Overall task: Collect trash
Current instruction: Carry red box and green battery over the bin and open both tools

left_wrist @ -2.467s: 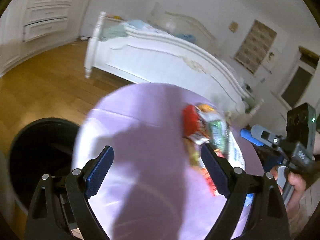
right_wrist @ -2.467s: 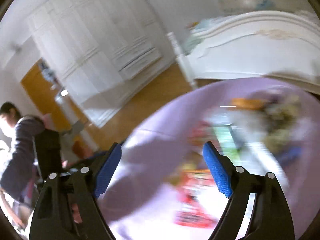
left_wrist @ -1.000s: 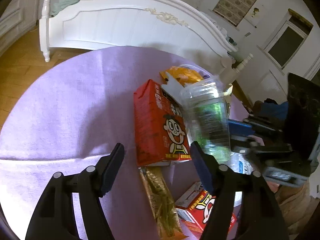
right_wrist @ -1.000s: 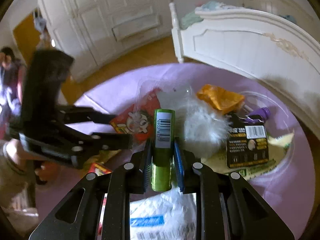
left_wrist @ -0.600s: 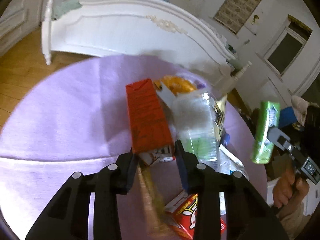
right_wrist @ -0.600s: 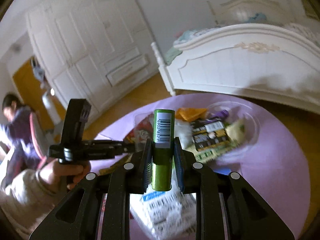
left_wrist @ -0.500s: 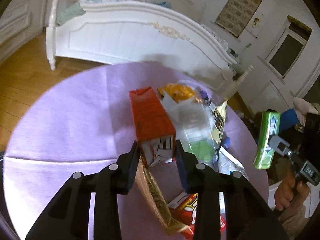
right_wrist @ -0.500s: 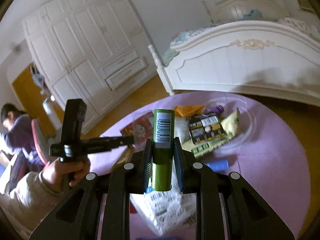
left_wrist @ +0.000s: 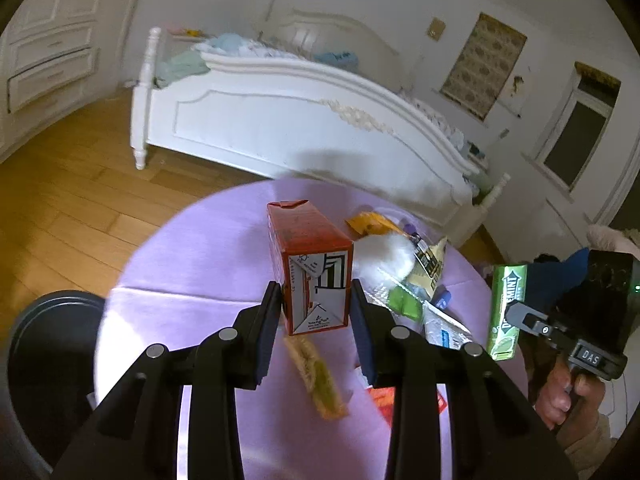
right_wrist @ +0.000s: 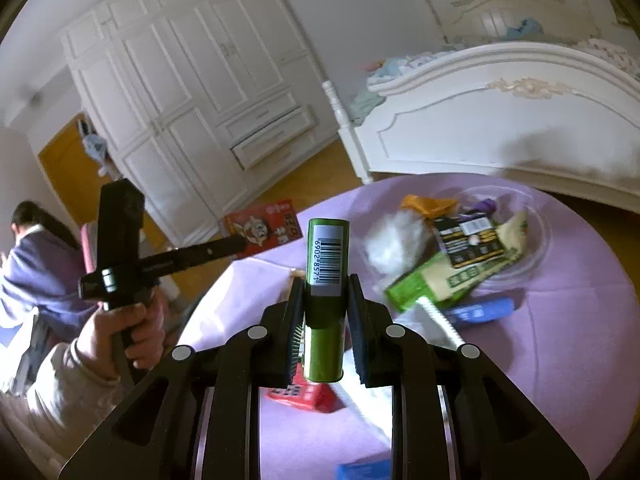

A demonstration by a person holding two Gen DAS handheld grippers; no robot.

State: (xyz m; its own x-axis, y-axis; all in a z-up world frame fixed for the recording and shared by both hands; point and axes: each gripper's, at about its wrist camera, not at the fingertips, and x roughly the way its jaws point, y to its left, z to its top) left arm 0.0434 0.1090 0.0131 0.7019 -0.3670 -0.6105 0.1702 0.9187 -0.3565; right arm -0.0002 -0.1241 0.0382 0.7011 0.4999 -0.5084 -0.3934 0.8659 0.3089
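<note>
My left gripper (left_wrist: 316,300) is shut on a red drink carton (left_wrist: 308,264) and holds it up over the round purple table (left_wrist: 192,264). The carton also shows in the right wrist view (right_wrist: 264,232). My right gripper (right_wrist: 326,300) is shut on a green gum pack (right_wrist: 326,280), held upright above the table; the pack shows at the right of the left wrist view (left_wrist: 506,312). More trash lies on the table: a white fluffy wad (right_wrist: 394,240), an orange wrapper (right_wrist: 426,204), a black and yellow snack bag (right_wrist: 476,244) and a long snack wrapper (left_wrist: 316,376).
A black trash bin (left_wrist: 44,372) stands on the wood floor left of the table. A white bed (left_wrist: 280,120) is behind the table. White wardrobes (right_wrist: 192,92) line the far wall. A red box (right_wrist: 304,396) and a blue item (right_wrist: 480,310) lie on the table.
The left gripper closed on the red carton and lifted it off the table. The right gripper rose and drew back with the green pack in it.
</note>
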